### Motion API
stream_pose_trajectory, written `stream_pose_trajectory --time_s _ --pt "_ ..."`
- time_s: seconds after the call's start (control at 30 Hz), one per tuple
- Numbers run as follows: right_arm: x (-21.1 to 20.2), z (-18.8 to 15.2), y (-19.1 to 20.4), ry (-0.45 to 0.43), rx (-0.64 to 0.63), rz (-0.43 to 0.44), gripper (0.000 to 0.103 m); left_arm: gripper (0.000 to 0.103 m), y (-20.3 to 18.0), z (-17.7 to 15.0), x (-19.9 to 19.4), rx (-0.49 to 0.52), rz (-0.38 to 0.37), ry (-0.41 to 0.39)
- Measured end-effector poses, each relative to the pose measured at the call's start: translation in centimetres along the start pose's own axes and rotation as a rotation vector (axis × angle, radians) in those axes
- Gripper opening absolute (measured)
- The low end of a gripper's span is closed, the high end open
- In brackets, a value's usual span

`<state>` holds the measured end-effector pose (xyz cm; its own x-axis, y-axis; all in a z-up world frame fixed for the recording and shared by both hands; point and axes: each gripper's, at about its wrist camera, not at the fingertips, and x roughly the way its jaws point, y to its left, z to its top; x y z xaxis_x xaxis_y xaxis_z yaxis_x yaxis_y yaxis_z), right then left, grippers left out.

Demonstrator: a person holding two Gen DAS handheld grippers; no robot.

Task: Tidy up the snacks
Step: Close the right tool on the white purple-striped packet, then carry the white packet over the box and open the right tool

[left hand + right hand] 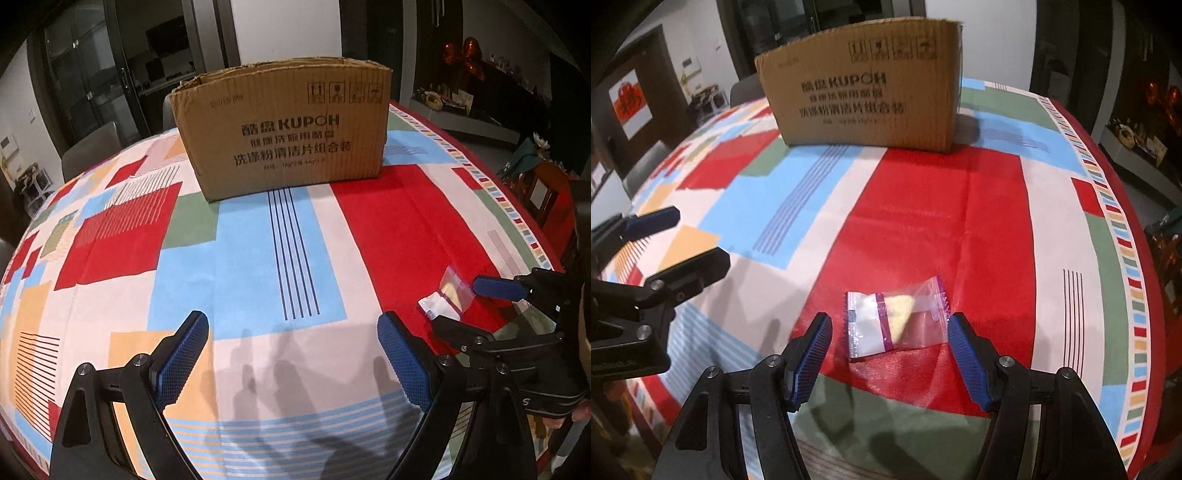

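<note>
A small clear and white snack packet (pixel 895 321) lies flat on the red patch of the tablecloth; it also shows in the left wrist view (pixel 443 299). My right gripper (pixel 888 325) is open, its blue fingers on either side of the packet, not touching it; it shows in the left wrist view (pixel 458 302). An open brown cardboard box (pixel 284 129) stands at the far side of the table, also in the right wrist view (pixel 864 88). My left gripper (pixel 291 339) is open and empty above the tablecloth, left of the packet; it shows in the right wrist view (pixel 679 236).
The table carries a tablecloth (pixel 240 258) of red, blue, green and orange blocks. Grey chairs (pixel 88 151) stand behind its far left edge. A dark sideboard (pixel 480 92) with ornaments stands at the back right.
</note>
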<state>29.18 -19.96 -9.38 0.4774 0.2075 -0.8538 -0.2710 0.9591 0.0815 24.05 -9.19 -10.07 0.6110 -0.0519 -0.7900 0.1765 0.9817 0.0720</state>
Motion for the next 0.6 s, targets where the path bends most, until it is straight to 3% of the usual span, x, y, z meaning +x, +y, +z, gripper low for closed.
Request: stream_pose_trajectory --time_s 0.3,0.47,0.6 --pt "1.2 0.2 0.7 -0.003 -0.060 -0.047 0.065 0.094 0.1 -0.1 0.9 -0.002 0.003 0.018" --pt "0.8 0.1 0.7 -0.027 -0.058 -0.076 0.045 0.094 0.1 -0.2 1.3 -0.004 0.000 0.028" --pt "0.5 -0.2 0.8 -0.036 -0.063 -0.099 0.038 0.094 0.0 -0.3 1.3 -0.003 0.000 0.030"
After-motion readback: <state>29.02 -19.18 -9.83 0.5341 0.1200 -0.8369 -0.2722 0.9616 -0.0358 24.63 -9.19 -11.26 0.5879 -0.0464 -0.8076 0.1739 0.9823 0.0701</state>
